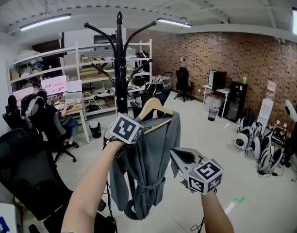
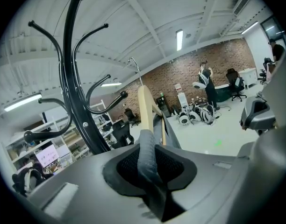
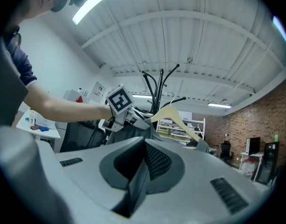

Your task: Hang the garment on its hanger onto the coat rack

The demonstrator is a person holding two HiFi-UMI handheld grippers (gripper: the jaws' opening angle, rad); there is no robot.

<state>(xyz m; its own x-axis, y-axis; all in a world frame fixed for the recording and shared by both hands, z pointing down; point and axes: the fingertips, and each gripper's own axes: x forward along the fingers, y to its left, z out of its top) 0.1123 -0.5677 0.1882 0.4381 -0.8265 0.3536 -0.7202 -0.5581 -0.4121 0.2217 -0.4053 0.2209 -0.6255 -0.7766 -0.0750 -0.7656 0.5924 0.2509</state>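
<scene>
Light: we see bright, even light from ceiling tubes (image 1: 45, 21).
Distortion: we note fisheye bending and dark corners in both gripper views.
Focus: we find the near foreground soft.

Left gripper (image 1: 138, 132) mid-frame, forearm outstretched, tilted slightly down, clamped on garment (image 1: 153, 159). Right gripper (image 1: 177, 156) lower right, level, jaws together, empty.

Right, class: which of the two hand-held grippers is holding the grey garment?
The left hand-held gripper: the grey garment is pinched between its jaws, while the right hand-held gripper holds nothing.
</scene>
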